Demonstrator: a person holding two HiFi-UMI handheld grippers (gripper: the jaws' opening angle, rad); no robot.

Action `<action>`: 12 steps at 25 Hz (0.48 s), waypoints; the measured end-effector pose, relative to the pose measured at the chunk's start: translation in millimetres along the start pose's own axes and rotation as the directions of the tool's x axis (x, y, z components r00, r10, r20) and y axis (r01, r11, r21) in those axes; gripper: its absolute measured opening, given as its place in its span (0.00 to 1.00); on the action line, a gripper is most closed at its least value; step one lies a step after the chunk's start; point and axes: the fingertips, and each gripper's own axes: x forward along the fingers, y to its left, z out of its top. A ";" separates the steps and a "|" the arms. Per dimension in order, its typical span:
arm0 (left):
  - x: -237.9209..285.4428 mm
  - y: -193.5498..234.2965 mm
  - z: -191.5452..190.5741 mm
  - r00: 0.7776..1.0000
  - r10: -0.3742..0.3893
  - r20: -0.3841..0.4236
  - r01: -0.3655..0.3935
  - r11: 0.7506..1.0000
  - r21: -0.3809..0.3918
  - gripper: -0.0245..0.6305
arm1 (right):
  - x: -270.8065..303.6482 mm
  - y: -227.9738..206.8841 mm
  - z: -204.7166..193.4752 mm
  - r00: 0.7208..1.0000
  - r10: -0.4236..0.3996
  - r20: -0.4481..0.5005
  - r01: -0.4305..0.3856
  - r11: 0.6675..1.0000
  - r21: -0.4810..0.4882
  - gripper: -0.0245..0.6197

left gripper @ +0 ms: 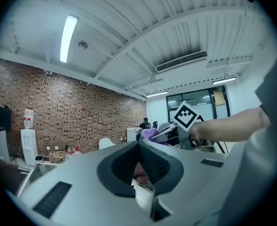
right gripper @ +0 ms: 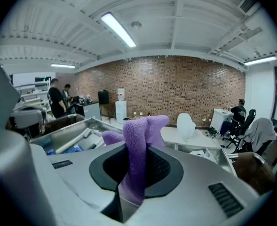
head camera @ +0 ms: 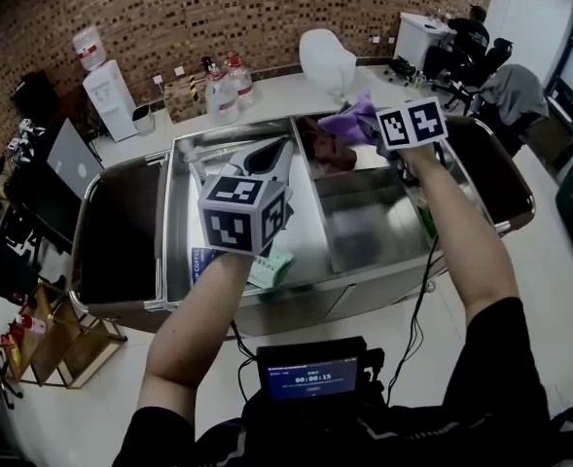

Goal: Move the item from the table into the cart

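Observation:
My right gripper (head camera: 378,129) is shut on a purple cloth (head camera: 349,122), which it holds over the far side of the steel cart (head camera: 364,233). In the right gripper view the cloth (right gripper: 139,135) stands up between the jaws, pinched in the right gripper (right gripper: 140,147), with the cart (right gripper: 58,133) below and to the left. My left gripper (head camera: 282,146) hovers over the cart's left compartment, jaws together and nothing in them. The left gripper (left gripper: 139,144) looks level across the cart; the other gripper's marker cube (left gripper: 185,115) and the cloth (left gripper: 150,134) show beyond it.
Blue and green packets (head camera: 267,266) lie in the cart's near left compartment. Behind the cart, a white table (head camera: 276,93) carries water bottles (head camera: 224,88) and a white rounded object (head camera: 327,58). A water dispenser (head camera: 106,88) stands far left. A person sits at a desk (head camera: 471,29) far right.

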 end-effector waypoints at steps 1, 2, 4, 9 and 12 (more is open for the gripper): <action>6.8 5.2 -0.2 1.000 -0.001 -0.003 0.001 1.000 -0.001 0.04 | 12.9 -5.9 -2.4 0.999 -0.002 -0.041 0.001 0.999 -0.033 0.10; 13.4 10.2 0.2 1.000 -0.003 -0.004 0.003 1.000 -0.002 0.04 | 24.3 -13.2 -4.6 0.997 -0.009 -0.081 0.003 0.998 -0.067 0.10; 27.3 18.6 1.1 1.000 -0.004 -0.005 0.004 1.000 -0.006 0.04 | 43.0 -30.3 -8.7 0.988 -0.029 -0.151 0.009 0.992 -0.127 0.10; 58.1 37.4 -4.1 1.000 0.011 -0.022 -0.012 0.999 -0.034 0.04 | 82.0 -60.4 -15.1 0.965 -0.064 -0.254 0.008 0.976 -0.217 0.10; 76.8 42.9 -10.4 0.999 0.017 -0.045 -0.020 0.998 -0.060 0.04 | 101.0 -73.2 -23.3 0.945 -0.076 -0.319 -0.009 0.966 -0.258 0.10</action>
